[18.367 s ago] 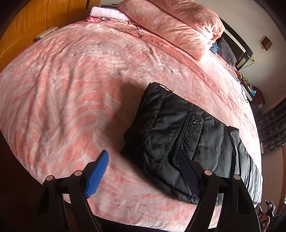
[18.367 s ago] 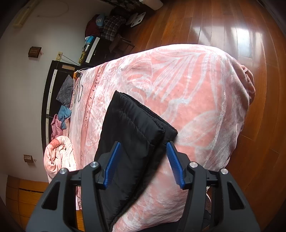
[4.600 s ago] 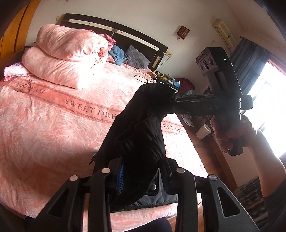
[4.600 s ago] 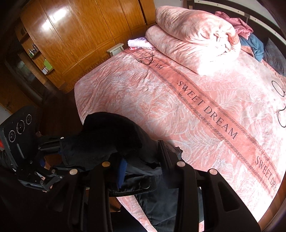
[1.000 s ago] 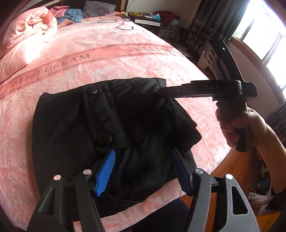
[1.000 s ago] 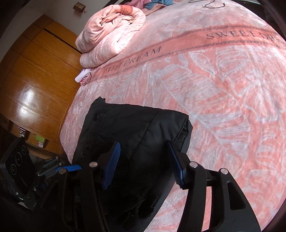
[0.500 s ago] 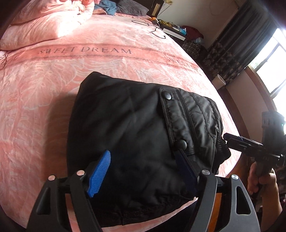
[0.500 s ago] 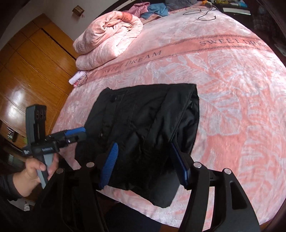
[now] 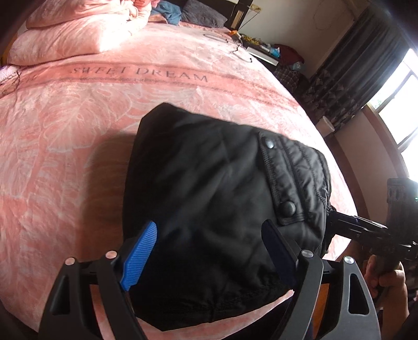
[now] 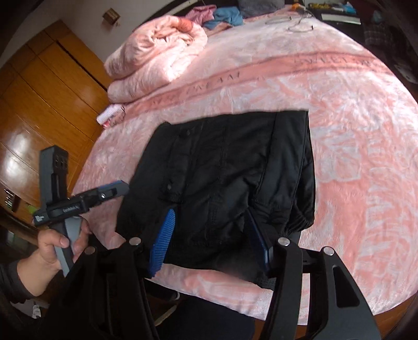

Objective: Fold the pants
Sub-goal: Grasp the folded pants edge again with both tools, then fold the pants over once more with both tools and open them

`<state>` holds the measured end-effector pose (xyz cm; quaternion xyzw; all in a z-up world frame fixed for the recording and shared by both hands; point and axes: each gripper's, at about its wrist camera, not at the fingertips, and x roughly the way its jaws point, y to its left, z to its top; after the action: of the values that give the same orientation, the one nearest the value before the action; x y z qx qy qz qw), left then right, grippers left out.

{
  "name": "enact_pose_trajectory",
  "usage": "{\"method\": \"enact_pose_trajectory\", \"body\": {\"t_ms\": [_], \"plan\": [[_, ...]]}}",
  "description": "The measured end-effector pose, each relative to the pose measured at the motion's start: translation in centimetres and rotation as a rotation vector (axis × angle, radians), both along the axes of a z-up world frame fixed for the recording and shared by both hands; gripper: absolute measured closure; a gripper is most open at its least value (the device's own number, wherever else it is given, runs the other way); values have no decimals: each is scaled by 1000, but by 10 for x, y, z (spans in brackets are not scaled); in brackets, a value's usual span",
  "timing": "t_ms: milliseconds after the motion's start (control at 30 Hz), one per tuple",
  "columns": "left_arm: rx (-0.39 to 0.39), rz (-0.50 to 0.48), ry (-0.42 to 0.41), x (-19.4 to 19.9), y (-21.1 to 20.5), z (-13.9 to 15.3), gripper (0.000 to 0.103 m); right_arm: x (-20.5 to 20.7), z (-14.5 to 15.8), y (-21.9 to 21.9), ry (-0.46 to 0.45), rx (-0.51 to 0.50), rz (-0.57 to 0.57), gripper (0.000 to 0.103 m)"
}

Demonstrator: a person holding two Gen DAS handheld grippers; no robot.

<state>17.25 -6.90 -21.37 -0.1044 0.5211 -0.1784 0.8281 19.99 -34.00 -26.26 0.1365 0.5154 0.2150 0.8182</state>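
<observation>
Landmark: black pants (image 9: pixel 209 188), folded into a thick pad, lying flat on the pink bed (image 9: pixel 65 125) near its foot edge, on the near side of the "SWEET DREAM" stripe (image 9: pixel 141 73).

Left of the pants, right wrist view: wooden wardrobe (image 10: pixel 39 104) beyond the bed's side edge; a small white-and-pink folded cloth (image 10: pixel 109 115) on the bed corner by the wardrobe. A bare hand (image 10: pixel 54 248) holds the left gripper (image 10: pixel 117 189) by its handle; its blue-tipped fingers sit just off the left edge of the pants, apart from the fabric as far as can be told.

Left wrist view: left gripper (image 9: pixel 211 235) spread wide; jaws have just been opening. The pants are seen between its fingers, the blue pad (image 9: pixel 141 251) clear of the cloth, nothing pinched. Two snap buttons (image 9: pixel 287 208) show on a stitched flap at the right part of the pants.

Beyond the pants, toward the headboard: rolled pink quilt (image 10: pixel 156 52) at the bed's upper left; blue and pink clothes (image 10: pixel 224 14) behind it.

Right of the pants: right gripper (image 10: pixel 211 235) part open; jaws have just been closing. The near right edge of the pants lies between its fingers; cannot tell whether the pads press the fabric. In the left wrist view the right gripper (image 9: pixel 337 222) reaches the right edge of the pants, hand (image 9: pixel 384 274) below it. Dark curtains (image 9: pixel 352 65) and a bright window (image 9: pixel 402 104) stand further right.
</observation>
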Motion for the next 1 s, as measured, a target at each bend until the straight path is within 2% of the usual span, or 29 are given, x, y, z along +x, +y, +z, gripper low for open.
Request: {"method": "enact_pose_trajectory", "body": {"t_ms": [33,100,133,167,233,267,333,433,533,600,633,667,700,733,767,867,1000], "plan": [[-7,-6,24,3,2,-5,20,4,-15,-4,34,-24,-9,63],[-44,-6,33,4,10,-5,20,5,-27,-16,64,-53,-35,73],[-71,-8,33,7,16,-2,20,4,-28,-20,78,-49,-39,73],[-101,-8,29,10,24,1,20,3,-24,-22,88,-54,-32,71],[-133,0,15,18,40,3,12,2,-5,-28,67,-30,-36,45],[-130,13,12,23,48,3,12,4,10,-32,27,-17,-52,42],[-142,20,36,37,59,-2,11,18,28,-39,-18,27,-74,42],[-235,17,109,58,71,-13,12,57,29,-43,-20,137,-94,42],[-306,-14,196,75,76,-28,12,95,-8,-53,88,199,-138,42],[-344,-60,256,84,77,-38,11,108,-35,-60,162,126,-166,49],[-360,-83,280,87,77,-42,11,108,-41,-66,178,139,-155,47],[-378,-109,294,90,79,-46,11,105,-40,-72,183,177,-154,38],[-397,-133,310,93,80,-50,11,99,-37,-82,191,203,-166,10],[-421,-157,333,96,81,-55,11,93,-35,-94,190,233,-185,2],[-451,-177,356,99,82,-60,11,86,-37,-102,205,267,-195,2],[-531,-202,395,109,85,-75,7,73,-65,-120,366,461,-197,2],[-585,-168,422,120,89,-90,6,67,-95,-107,480,492,-127,2]]}}
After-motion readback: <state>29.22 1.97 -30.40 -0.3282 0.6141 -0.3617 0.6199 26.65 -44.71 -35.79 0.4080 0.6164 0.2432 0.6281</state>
